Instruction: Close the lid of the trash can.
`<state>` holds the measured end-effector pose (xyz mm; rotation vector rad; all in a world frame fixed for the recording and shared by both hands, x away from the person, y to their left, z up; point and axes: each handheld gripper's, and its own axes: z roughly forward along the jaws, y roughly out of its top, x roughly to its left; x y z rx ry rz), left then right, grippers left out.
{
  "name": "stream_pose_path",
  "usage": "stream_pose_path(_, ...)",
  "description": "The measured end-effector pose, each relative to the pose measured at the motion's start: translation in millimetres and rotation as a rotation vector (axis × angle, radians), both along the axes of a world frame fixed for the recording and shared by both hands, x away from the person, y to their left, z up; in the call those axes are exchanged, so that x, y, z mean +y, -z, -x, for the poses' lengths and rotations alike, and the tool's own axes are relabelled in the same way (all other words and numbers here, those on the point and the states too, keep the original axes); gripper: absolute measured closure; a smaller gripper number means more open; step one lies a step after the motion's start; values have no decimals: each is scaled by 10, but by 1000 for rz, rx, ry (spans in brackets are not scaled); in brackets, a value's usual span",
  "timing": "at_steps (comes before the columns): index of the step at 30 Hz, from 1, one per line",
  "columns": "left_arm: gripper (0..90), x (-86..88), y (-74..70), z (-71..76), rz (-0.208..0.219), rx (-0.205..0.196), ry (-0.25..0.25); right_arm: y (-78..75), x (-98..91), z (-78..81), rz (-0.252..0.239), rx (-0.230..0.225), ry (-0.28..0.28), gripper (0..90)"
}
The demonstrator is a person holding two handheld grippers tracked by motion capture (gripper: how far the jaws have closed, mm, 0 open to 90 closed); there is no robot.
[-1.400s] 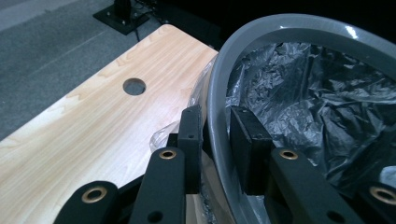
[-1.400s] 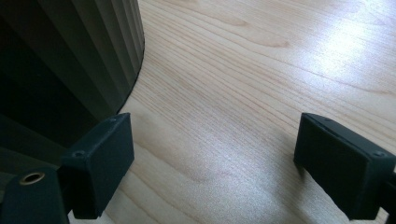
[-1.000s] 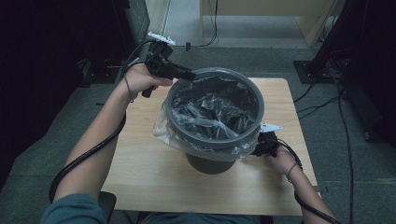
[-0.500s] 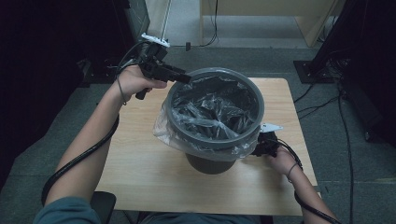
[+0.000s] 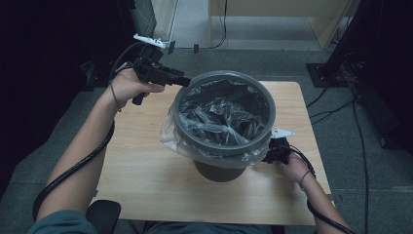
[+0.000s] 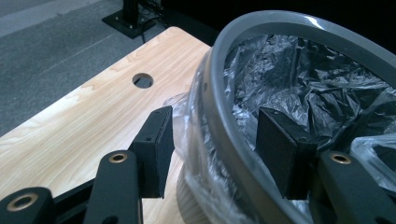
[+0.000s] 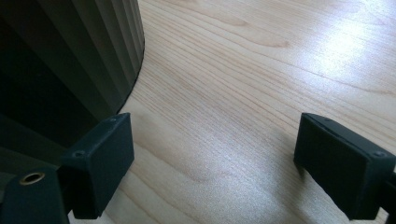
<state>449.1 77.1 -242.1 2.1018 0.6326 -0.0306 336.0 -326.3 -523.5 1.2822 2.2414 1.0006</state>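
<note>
bin (image 5: 221, 168): upright, long axis vertical, mouth up
left gripper (image 6: 212, 140): fingers just been opening, straddling the rim (image 6: 219, 116) and bag (image 6: 299, 84), not pinching
right gripper (image 7: 212, 163): fingers wide apart, holding nothing, bin beside them

Lower body of the grey bin (image 5: 218, 170) mostly hidden under its own rim and the overhanging clear bag (image 5: 168, 139) in the high view; bin's far rim cut off by the top and right edges in the left gripper view; right gripper (image 5: 272, 155) tucked largely beneath the bag's skirt, jaw tips unseen from above; bin wall (image 7: 70, 56) cropped at top and left in the right gripper view, its base in deep shadow.
</note>
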Motion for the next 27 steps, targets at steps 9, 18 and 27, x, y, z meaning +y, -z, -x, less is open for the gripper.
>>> stream_pose_path(9, 447, 196, 7, 28, 3, 0, -29, 0, 0, 0, 0, 0, 0, 119)
stream_pose_path(18, 437, 306, 62, 84, 0, -10, -36, 0, 2, 2, -2, 4, 0, 119)
stream_pose_path(27, 428, 380, 174, 94, -22, -12, -62, 0, -1, 0, 1, 0, -1, 118)
